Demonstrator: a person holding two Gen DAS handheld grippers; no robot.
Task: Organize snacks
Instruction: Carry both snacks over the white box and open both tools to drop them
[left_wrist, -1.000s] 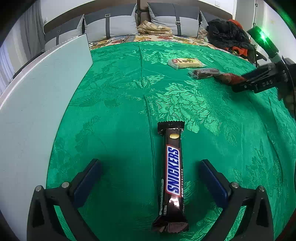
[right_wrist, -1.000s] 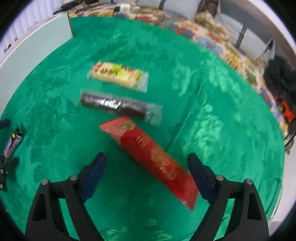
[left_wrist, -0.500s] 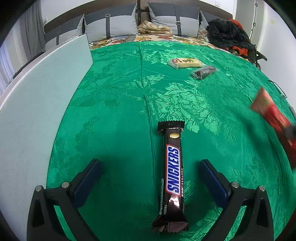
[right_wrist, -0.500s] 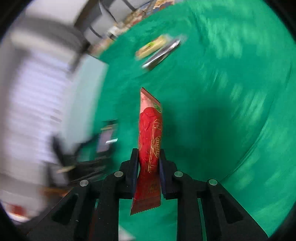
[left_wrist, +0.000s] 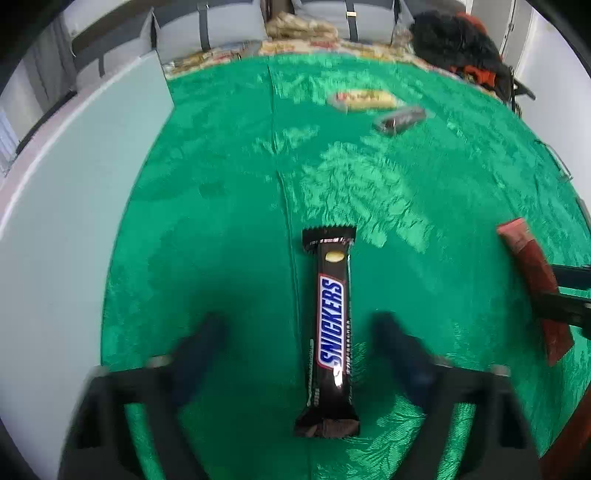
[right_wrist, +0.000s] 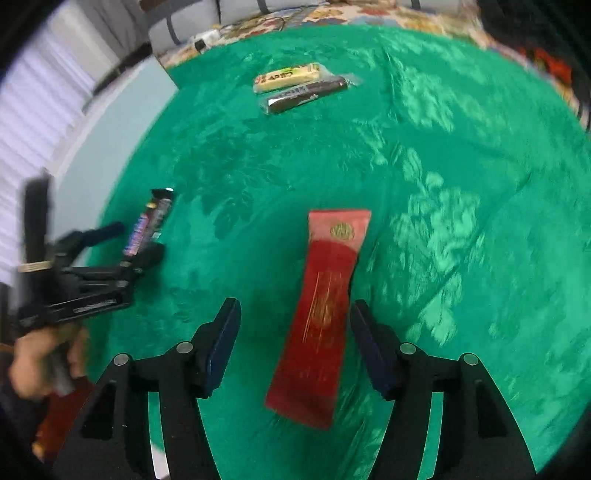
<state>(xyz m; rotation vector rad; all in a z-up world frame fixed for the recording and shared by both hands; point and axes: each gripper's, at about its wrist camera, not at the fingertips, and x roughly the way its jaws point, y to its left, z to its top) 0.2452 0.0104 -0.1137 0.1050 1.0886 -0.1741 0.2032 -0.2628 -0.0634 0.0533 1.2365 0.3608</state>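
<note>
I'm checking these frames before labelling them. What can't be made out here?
- Left wrist view: left gripper fingers smeared by motion blur; contact with the Snickers bar unclear.
- Left wrist view: red packet partly covered by the right gripper.
- Right wrist view: yellow snack lettering too small and blurred.

Snickers bar (left_wrist: 332, 325): 1 | red packet (right_wrist: 325, 310): 1 | yellow snack (right_wrist: 288, 76): 1 | dark bar (right_wrist: 306, 93): 1

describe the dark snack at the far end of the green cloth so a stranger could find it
On the green cloth, look to the far end, where two wrapped snacks lie side by side. The dark bar in clear wrap is the nearer one; its neighbour, the yellow snack, is pale.
</note>
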